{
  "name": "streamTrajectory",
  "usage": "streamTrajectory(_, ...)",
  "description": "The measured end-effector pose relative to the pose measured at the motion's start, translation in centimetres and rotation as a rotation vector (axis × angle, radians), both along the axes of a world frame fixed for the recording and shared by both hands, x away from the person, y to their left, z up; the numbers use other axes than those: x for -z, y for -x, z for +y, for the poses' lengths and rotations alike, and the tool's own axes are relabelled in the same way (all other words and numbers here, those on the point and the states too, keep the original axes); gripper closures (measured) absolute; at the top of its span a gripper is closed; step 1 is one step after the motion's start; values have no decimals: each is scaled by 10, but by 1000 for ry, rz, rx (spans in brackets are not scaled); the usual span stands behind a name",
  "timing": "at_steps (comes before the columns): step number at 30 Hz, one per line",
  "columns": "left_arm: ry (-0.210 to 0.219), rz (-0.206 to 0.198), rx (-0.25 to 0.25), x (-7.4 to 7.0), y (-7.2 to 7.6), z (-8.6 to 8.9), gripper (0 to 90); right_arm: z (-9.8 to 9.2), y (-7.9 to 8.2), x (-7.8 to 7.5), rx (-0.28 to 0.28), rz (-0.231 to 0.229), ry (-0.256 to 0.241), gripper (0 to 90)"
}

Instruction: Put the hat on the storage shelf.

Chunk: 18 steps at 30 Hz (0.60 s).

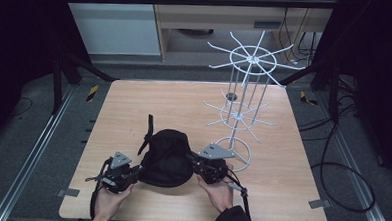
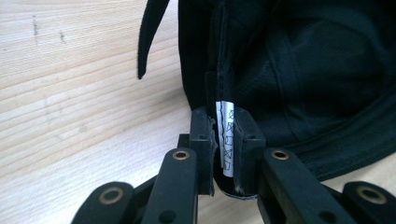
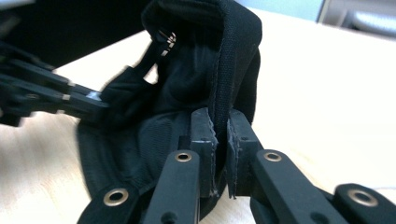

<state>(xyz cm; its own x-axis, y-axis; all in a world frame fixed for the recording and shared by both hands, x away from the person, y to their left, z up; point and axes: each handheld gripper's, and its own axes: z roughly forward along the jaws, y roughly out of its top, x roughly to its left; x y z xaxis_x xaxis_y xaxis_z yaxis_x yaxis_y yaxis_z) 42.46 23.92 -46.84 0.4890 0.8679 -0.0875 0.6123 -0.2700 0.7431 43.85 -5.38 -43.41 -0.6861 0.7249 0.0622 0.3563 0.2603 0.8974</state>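
On the wooden table [image 1: 134,103], a black cap [image 1: 167,157] lies between both hand-held grippers, left [image 1: 133,173] and right [image 1: 194,163], each clamping its rim

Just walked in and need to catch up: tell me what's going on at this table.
A person holds a gripper in each hand and works on a black cap lying on the wooden table. The left gripper has its jaws shut on the cap's rim, right where a white care label sits. The right gripper pinches the rim on the opposite side. A white wire display rack stands just beyond, its hooks bare.
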Motion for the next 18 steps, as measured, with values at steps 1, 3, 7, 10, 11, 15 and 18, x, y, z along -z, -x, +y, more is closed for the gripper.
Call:
streamTrajectory(1,2,-1,-4,1,-2,-1,804,1,2,-3,-9,-14,-1,837)
streamTrajectory(3,9,1,-8,2,-7,-4,804,2,7,-9,-34,-51,10,837)
streamTrajectory(7,37,-8,-27,5,-21,-12,804,4,14,-14,-75,-94,30,837)
streamTrajectory(10,49,-23,-40,7,-30,-18,802,5,17,-13,-93,-99,45,836)
streamTrajectory(11,52,-28,-41,8,-33,-20,801,5,18,-12,-98,-93,48,835)
streamTrajectory(15,50,-45,-34,11,-37,-25,789,4,21,-1,-114,-68,73,831)
streamTrajectory(18,75,-40,-28,11,-37,-23,774,1,23,6,-108,-53,79,829)
